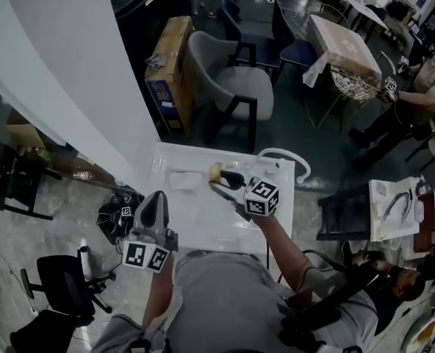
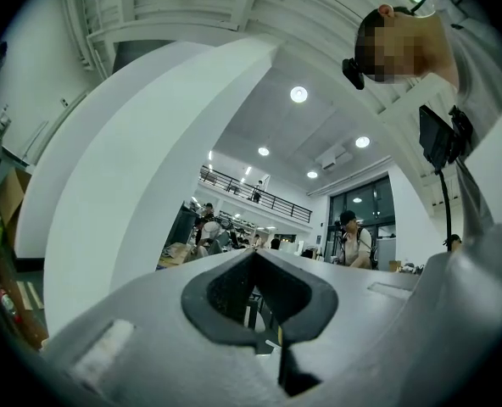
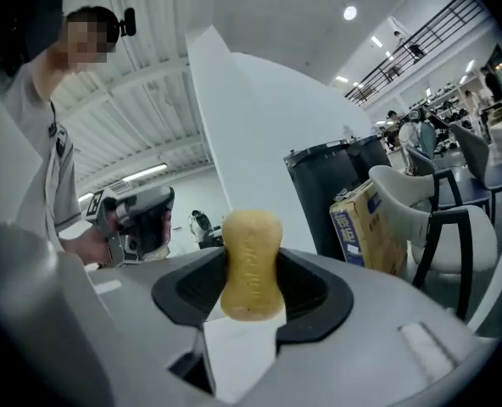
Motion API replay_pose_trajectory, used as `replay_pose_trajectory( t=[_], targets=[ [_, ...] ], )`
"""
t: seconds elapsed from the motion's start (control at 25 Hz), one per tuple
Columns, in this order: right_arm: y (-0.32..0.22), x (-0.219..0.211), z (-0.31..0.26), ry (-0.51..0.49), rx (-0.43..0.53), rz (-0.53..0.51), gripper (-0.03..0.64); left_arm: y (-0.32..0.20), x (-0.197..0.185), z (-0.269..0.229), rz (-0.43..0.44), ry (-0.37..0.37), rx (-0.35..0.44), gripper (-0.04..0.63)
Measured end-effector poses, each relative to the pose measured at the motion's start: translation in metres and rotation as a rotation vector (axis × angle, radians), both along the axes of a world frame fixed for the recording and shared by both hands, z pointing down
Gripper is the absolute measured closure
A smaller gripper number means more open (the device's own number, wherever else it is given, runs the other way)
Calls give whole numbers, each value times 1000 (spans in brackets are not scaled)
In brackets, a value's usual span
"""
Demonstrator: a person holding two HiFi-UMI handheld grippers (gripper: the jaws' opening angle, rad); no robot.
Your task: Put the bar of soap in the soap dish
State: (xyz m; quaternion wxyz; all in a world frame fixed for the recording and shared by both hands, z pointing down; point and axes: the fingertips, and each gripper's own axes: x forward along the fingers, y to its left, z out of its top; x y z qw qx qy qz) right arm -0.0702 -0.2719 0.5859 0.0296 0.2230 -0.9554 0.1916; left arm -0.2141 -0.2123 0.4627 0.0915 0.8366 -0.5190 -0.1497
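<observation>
A yellow bar of soap point(image 1: 215, 172) stands upright between the jaws of my right gripper point(image 1: 223, 178), which is shut on it over the white table top point(image 1: 203, 223). In the right gripper view the soap point(image 3: 251, 265) fills the middle of the right gripper point(image 3: 253, 257). A pale, shallow soap dish point(image 1: 183, 180) lies on the table just left of the soap. My left gripper point(image 1: 156, 199) hovers at the table's near left corner, its jaws together and holding nothing. In its own view the left gripper point(image 2: 253, 265) points out level into the room; it also shows in the right gripper view point(image 3: 136, 219).
A white curved wall point(image 1: 70, 72) rises at the left. Beyond the table stand a grey chair point(image 1: 228, 87), a cardboard box point(image 1: 170, 72) and a black bin point(image 3: 327, 185). A white looped handle point(image 1: 285, 155) sits at the table's far right corner. People sit at the right point(image 1: 423, 87).
</observation>
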Motion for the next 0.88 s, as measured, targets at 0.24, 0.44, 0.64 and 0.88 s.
replay_pose_trajectory(
  t=[0.24,0.44,0.64,0.88],
  targets=[
    [-9,-25,41,202,70,-19,430,3,-18,-2,-57,-6,-5,601],
    [-12,-42,79,377,99,-43,431,9,-31,-1,-93,-19,-8,601],
    [-20,-59,118,544,127,-110,430,15,-46,3,-135,-20,-23,601],
    [-34,-70,172,753,146,-206,431,19,-56,7,-163,-26,-36,601]
  ],
)
